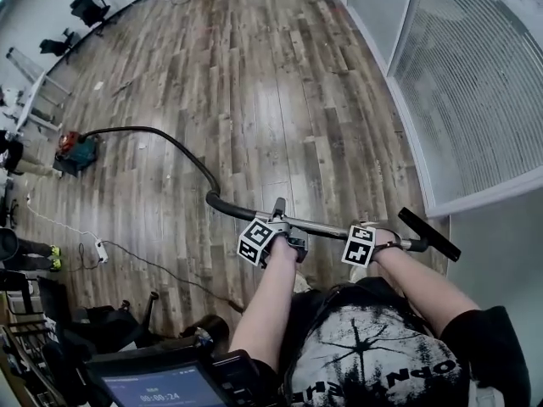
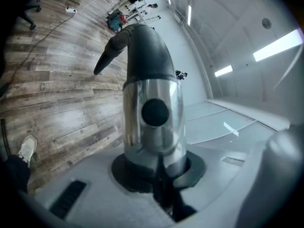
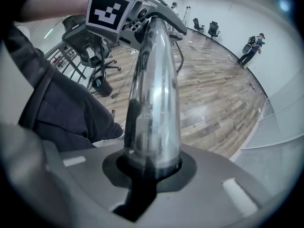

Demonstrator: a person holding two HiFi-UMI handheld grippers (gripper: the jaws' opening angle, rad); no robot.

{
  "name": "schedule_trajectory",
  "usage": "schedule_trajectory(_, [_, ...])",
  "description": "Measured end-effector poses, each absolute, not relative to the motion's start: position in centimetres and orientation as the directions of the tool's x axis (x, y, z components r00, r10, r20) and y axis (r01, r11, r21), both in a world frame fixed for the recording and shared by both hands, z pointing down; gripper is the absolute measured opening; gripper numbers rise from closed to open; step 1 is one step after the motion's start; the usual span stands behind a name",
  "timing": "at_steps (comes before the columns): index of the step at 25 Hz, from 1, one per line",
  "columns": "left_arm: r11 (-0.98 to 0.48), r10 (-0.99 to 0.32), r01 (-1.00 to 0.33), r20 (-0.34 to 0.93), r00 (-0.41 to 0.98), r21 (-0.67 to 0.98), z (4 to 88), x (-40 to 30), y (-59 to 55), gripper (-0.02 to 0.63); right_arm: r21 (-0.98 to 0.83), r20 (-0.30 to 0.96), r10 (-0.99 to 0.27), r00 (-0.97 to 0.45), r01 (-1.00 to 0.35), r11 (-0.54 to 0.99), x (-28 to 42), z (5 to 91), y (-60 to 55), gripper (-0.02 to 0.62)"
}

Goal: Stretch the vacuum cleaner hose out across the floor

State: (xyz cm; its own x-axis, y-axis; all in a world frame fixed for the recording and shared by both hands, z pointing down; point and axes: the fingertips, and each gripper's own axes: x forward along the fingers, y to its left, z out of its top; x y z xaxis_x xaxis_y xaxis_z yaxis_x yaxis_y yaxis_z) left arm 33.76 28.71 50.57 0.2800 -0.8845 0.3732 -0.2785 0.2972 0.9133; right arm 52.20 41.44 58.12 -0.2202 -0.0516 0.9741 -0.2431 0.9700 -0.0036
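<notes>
A red and teal vacuum cleaner (image 1: 75, 151) sits on the wooden floor at the left. Its black hose (image 1: 174, 142) curves across the boards to a bent black handle (image 1: 222, 206). From there a chrome wand (image 1: 327, 226) runs right to a black nozzle (image 1: 429, 234). The wand is held off the floor, roughly level. My left gripper (image 1: 284, 234) is shut on the wand near the handle, where the chrome tube (image 2: 153, 120) fills the jaws. My right gripper (image 1: 379, 242) is shut on the wand (image 3: 154, 103) closer to the nozzle.
A glass partition with blinds (image 1: 475, 83) runs along the right. A power strip with its cable (image 1: 102, 251) lies at the left, near a stand (image 1: 34, 100). Office chairs (image 1: 89, 8) stand at the far wall. A screen (image 1: 153, 388) sits below me. A person (image 3: 251, 46) stands far off.
</notes>
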Motion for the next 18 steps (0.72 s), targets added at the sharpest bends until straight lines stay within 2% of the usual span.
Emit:
schedule_trajectory(11, [0.300,-0.872,-0.322,0.395,0.290,0.898,51.5,45.6,27.2,0.052,0.055,0.970,-0.122,-0.212,-0.299,0.953,63.2,59.5,39.7,0.061])
schedule_trajectory(18, [0.306,-0.853,-0.354,0.420,0.311,0.884,52.8,49.7,27.0,0.052,0.072,0.970,-0.141,-0.197,-0.321,0.944,65.8,60.7,39.7,0.071])
